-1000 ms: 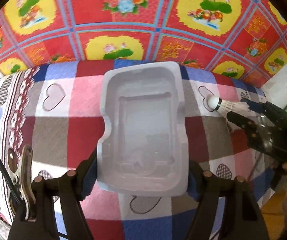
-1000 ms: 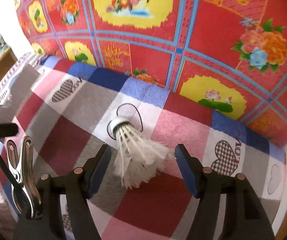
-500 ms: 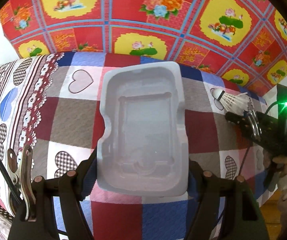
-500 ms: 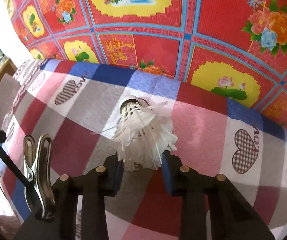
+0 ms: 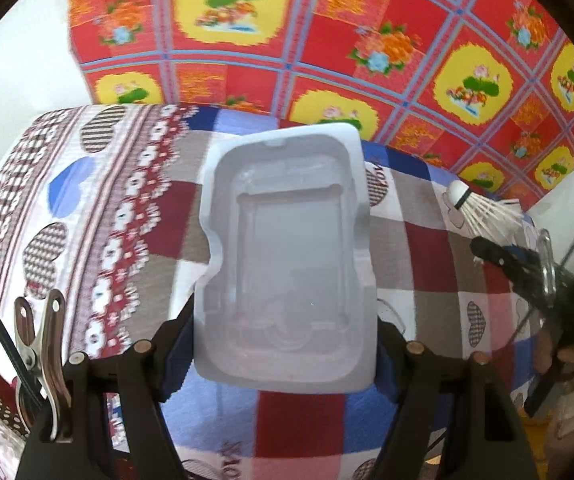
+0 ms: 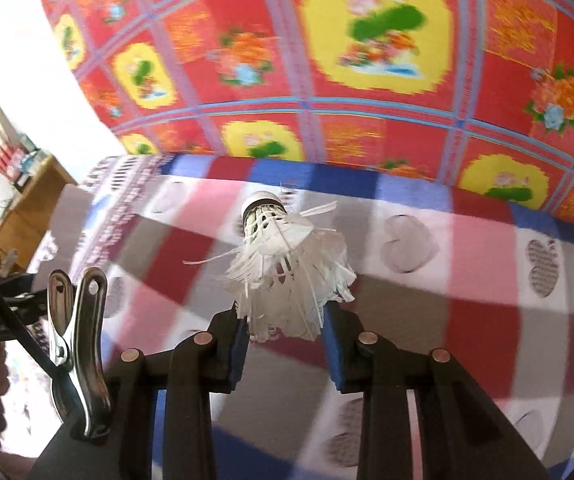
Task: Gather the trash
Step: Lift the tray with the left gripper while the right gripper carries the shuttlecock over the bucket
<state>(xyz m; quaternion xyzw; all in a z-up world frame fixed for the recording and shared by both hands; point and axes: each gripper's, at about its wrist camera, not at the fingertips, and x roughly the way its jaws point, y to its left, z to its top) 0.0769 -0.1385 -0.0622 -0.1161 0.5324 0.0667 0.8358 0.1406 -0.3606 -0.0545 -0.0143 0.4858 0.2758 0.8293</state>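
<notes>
Trash is already in both your grippers: the left gripper (image 5: 285, 344) is closed on the white moulded plastic tray (image 5: 287, 264), the right gripper (image 6: 285, 332) is closed on the frayed white feather shuttlecock (image 6: 287, 272), both above the checkered heart-patterned cloth (image 5: 427, 248). No bin is visible; dropping both remains.
</notes>
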